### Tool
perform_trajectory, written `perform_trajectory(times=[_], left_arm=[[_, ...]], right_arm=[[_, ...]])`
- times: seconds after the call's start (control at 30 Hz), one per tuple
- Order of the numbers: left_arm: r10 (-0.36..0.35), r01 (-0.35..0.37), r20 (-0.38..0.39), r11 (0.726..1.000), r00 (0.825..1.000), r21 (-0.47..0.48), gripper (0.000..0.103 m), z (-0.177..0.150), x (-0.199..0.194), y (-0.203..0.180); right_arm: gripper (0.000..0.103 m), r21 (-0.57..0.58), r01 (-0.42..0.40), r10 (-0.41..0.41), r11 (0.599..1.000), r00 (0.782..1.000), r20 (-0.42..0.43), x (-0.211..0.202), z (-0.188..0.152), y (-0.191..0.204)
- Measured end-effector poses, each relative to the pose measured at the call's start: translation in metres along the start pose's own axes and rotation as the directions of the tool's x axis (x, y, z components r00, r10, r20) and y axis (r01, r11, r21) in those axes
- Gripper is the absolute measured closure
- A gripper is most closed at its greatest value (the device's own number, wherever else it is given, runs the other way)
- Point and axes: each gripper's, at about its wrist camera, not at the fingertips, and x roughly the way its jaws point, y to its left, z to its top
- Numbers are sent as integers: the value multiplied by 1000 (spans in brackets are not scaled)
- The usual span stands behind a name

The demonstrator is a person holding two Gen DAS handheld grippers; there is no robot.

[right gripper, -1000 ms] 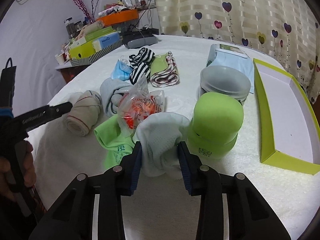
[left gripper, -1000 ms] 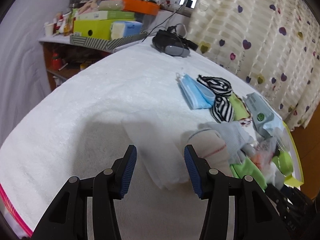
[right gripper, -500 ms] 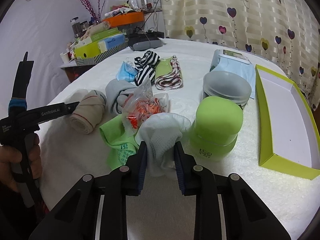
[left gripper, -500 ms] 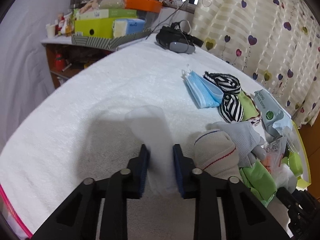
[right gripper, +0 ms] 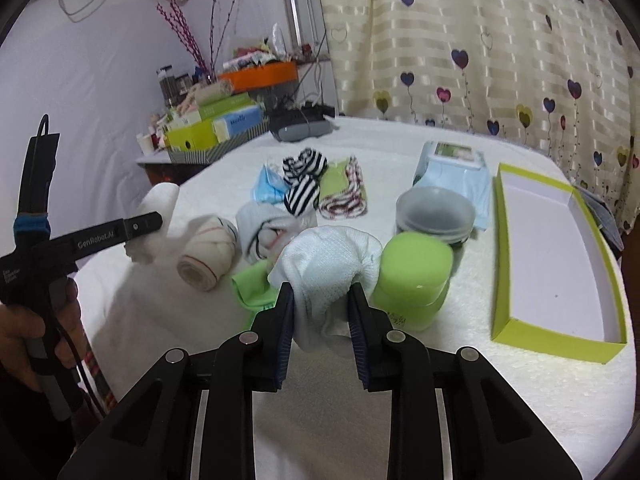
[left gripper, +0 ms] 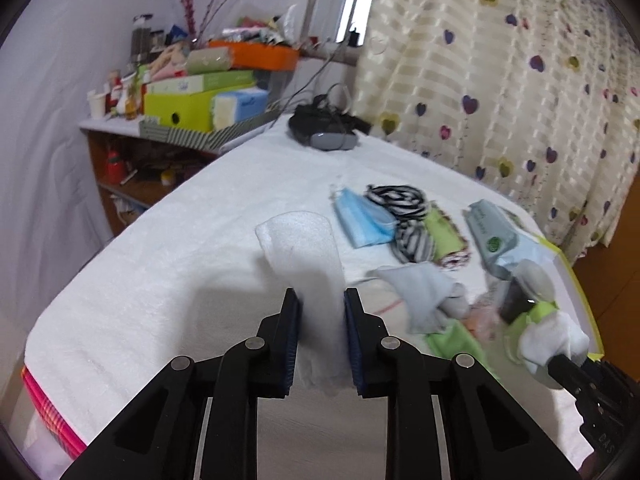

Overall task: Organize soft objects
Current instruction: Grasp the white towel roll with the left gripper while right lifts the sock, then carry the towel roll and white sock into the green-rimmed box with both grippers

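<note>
My left gripper (left gripper: 321, 300) is shut on a white fluffy sock (left gripper: 302, 240) and holds it lifted above the white table cover (left gripper: 168, 248); the sock also shows in the right wrist view (right gripper: 160, 204). My right gripper (right gripper: 321, 300) is shut on a white mesh sock (right gripper: 328, 260), raised over the pile; it shows in the left wrist view (left gripper: 552, 340). On the table lie a rolled beige sock (right gripper: 206, 258), a light blue sock (right gripper: 256, 224), a green cloth (right gripper: 250, 290), striped black-and-white socks (right gripper: 304, 180), a blue mask (right gripper: 268, 186) and a green-and-striped folded cloth (right gripper: 344, 188).
A green box lid (right gripper: 556, 248) lies at the right. A green round container (right gripper: 412, 276) and stacked grey bowls (right gripper: 434, 212) stand just right of my right gripper. A wipes pack (right gripper: 454, 168) lies behind. A black device (left gripper: 324, 132) sits at the far edge; a cluttered shelf (left gripper: 192, 96) stands beyond.
Both grippers have lifted their socks off the table. The left gripper closed on the white fluffy sock one second ago and has raised it since. The right gripper rose with the mesh sock.
</note>
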Motion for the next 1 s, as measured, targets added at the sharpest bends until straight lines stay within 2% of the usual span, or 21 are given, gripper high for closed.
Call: perform_trajectory(times=[0.27, 0.53, 0.8, 1.0], left_arm=[[-108, 107, 10, 990, 994, 96, 83, 0, -19, -54], [-204, 204, -18, 959, 979, 197, 83, 1, -16, -123], [-284, 291, -68, 911, 956, 293, 82, -2, -6, -188], [-333, 354, -121, 873, 935, 335, 82, -3, 9, -236]], right_arm=[[76, 32, 31, -33, 999, 997, 66, -28, 6, -20], [76, 105, 100, -111, 989, 988, 103, -50, 10, -66], [76, 168, 164, -181, 972, 979, 93, -55, 12, -119], [76, 201, 210, -222, 957, 974, 41, -43, 13, -158]])
